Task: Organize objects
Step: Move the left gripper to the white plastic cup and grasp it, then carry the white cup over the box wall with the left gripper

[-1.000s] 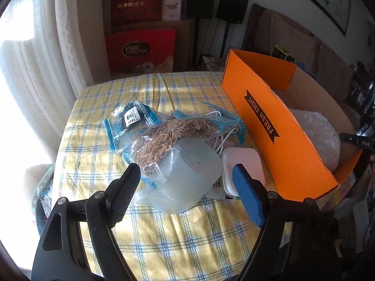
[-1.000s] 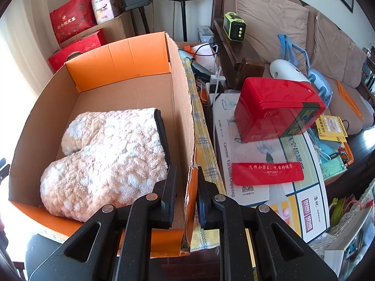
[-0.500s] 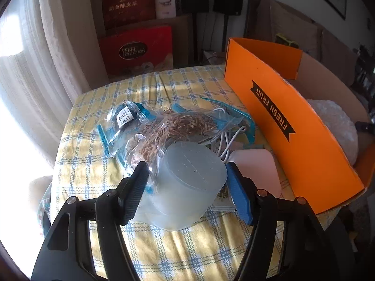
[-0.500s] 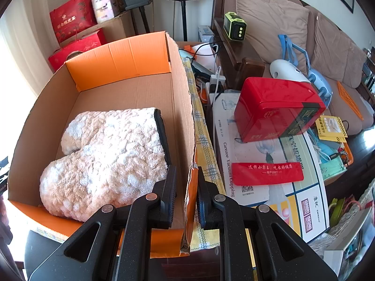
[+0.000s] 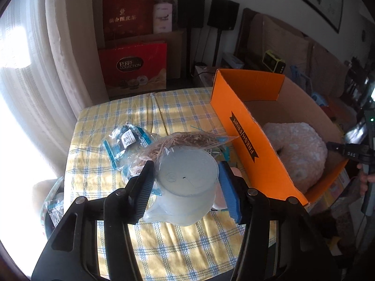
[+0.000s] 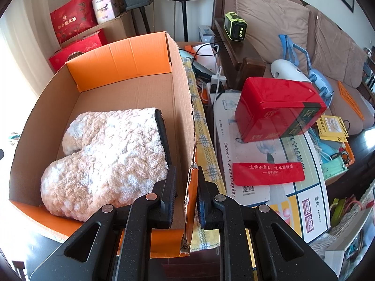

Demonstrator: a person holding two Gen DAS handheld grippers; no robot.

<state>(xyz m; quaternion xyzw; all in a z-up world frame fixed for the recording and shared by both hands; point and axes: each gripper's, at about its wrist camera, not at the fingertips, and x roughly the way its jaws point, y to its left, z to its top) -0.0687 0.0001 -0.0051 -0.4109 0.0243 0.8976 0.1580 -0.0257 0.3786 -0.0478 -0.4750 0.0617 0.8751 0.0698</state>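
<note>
Translucent cup (image 5: 186, 183) between closing left fingers (image 5: 143, 188), plush mitt (image 6: 110, 157) already boxed, bags (image 5: 178, 144) still on table (image 5: 178, 241); right gripper (image 6: 186, 193) clamped on box wall (image 6: 191, 187).

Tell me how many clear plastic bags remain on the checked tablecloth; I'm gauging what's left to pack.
2 visible: a blue-striped bag with a dark item and label, and a bag of straw-like strands beside it, behind the translucent cup. More may be hidden under the cup.

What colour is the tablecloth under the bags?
The checked tablecloth is yellow with blue and white lines, seen best from the left wrist view.
</note>
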